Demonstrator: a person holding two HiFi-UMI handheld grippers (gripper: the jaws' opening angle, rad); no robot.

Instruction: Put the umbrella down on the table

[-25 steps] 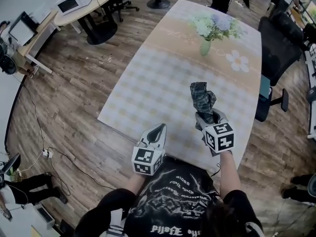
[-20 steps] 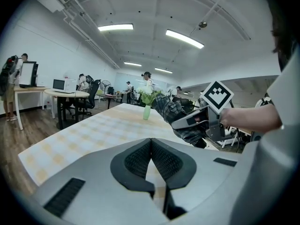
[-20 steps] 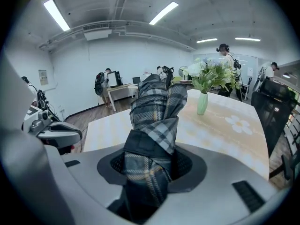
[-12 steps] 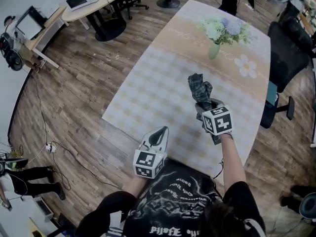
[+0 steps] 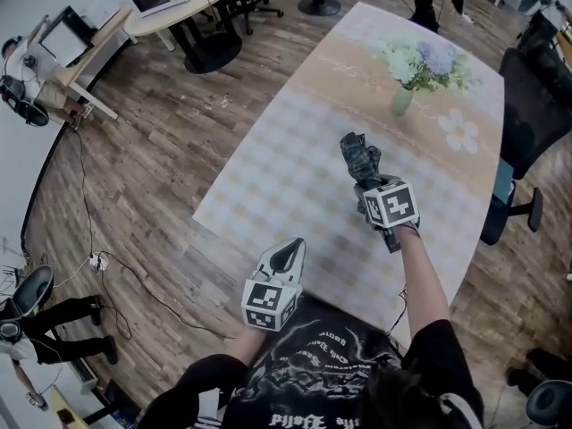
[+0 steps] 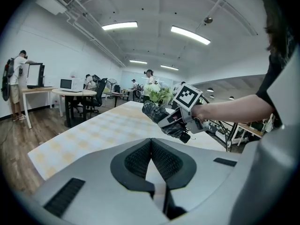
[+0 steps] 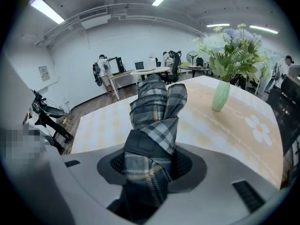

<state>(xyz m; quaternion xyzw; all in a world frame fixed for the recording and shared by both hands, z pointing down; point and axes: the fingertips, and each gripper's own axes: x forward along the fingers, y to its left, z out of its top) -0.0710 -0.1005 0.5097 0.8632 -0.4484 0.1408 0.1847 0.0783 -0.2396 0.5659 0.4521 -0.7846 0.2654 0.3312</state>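
1. Wood-floored office, with a checked worktop (image 5: 268, 177) and a flower vase (image 5: 402, 101) towards its far end.
2. Right claw (image 5: 369, 186) is clamped on the folded plaid umbrella (image 5: 361, 159), which juts out past the jaws, held above the worktop's near right part.
3. Left claw (image 5: 288, 253) hangs at the near edge, jaws pressed together, nothing between them.

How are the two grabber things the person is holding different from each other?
The right gripper is clamped on a folded grey plaid umbrella. The left gripper has its jaws pressed together with nothing between them. The right gripper reaches out above the pale checked table, while the left gripper sits back at the table's near edge. Both are pale grey, and each carries a black-and-white marker cube.
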